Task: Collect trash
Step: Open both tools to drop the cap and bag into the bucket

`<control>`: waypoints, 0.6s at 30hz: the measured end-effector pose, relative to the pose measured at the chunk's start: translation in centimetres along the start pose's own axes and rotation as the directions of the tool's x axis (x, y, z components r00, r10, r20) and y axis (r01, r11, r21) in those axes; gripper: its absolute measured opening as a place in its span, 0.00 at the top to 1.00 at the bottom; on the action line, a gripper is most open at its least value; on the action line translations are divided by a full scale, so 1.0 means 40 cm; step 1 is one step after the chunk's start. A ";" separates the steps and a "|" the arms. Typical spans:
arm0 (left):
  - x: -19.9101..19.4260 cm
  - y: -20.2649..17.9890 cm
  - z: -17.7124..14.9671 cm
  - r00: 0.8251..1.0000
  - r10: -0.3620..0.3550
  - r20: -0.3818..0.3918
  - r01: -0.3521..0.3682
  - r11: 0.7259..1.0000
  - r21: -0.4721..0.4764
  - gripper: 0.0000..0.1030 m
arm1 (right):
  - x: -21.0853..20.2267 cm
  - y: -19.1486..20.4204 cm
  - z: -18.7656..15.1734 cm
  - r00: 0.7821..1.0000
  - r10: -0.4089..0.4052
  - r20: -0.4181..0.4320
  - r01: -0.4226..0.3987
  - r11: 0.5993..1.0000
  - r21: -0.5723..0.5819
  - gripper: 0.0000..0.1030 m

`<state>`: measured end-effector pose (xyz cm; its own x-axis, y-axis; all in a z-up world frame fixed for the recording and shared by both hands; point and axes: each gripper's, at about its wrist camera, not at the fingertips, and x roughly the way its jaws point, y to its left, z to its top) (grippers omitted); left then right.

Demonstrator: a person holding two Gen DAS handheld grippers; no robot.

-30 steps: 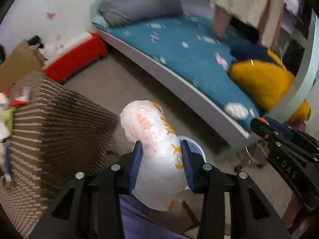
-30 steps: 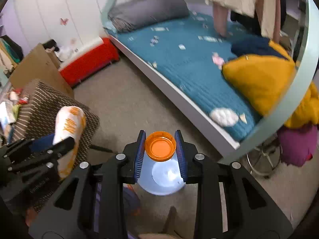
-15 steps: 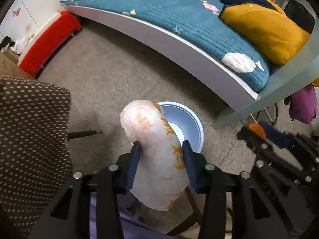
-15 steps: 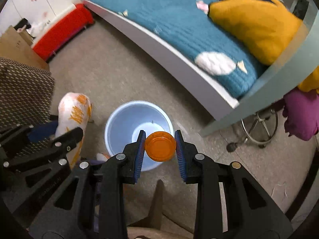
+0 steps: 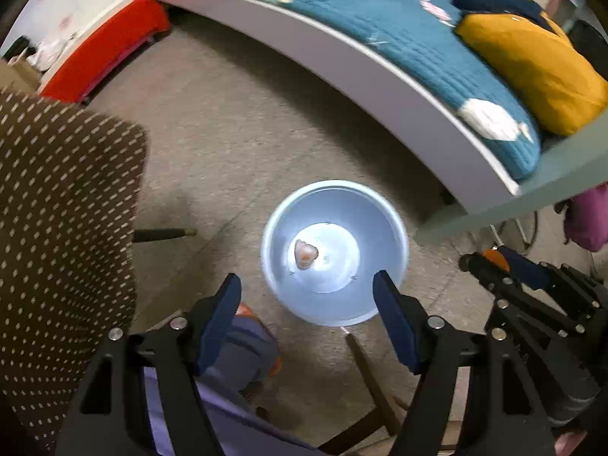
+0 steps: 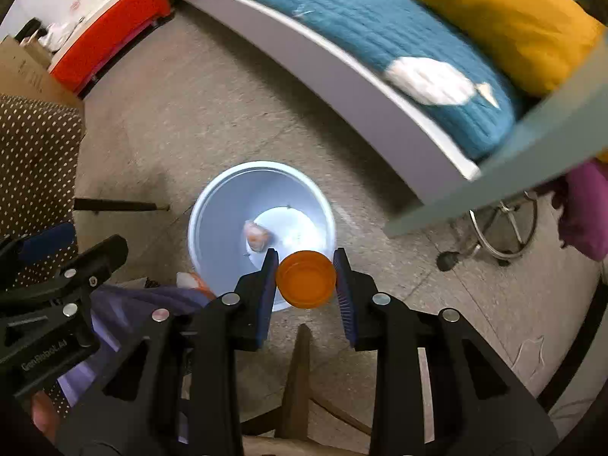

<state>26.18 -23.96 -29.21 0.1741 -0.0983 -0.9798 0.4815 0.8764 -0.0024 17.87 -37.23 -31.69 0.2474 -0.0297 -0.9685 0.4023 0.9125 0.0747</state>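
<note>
A pale blue bin [image 5: 272,224] stands on the floor below both grippers. A crumpled white-and-orange wrapper [image 5: 305,254] lies on its bottom, and the right wrist view shows that wrapper [image 6: 257,238] too. My left gripper [image 5: 306,279] hangs over the bin's near rim with its jaws opening and nothing between them. My right gripper [image 6: 306,266] is shut on a round orange cap [image 6: 306,284] just over the bin's [image 6: 201,205] near edge. What is under the cap is hidden. Each gripper also shows in the other's view: the right gripper [image 5: 490,260] and the left gripper [image 6: 87,241].
A bed with a teal cover [image 5: 399,30] and a yellow pillow [image 5: 532,72] runs across the back. A brown dotted cloth [image 5: 64,209] fills the left, with a red box [image 5: 106,49] beyond it. Wooden chair legs [image 6: 298,372], a purple garment [image 5: 235,349] and a stool's wheeled base [image 6: 494,239] are close by.
The left jaws have spread and the wrapper has dropped from them into the bin. Both grippers have sunk and tipped down toward the bin. The right gripper still holds the orange cap.
</note>
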 end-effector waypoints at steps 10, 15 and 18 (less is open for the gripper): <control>-0.031 0.124 -0.016 0.999 0.034 0.019 -0.032 0.993 -0.113 0.32 | -0.017 0.102 0.061 0.996 0.035 0.078 -0.030 0.997 -0.070 0.31; -0.044 0.140 -0.026 0.999 0.042 0.030 -0.038 0.991 -0.125 0.30 | -0.009 0.115 0.052 0.998 0.030 0.055 -0.025 0.996 -0.084 0.31; -0.045 0.139 -0.031 0.999 0.035 0.030 -0.031 0.992 -0.126 0.30 | 0.001 0.113 0.032 0.999 0.015 0.035 -0.012 0.996 -0.087 0.31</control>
<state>27.49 -18.34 -27.69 0.2165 -0.0812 -0.9729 0.3636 0.9316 0.0032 20.83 -33.64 -31.10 0.2842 -0.0305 -0.9583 0.3207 0.9449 0.0650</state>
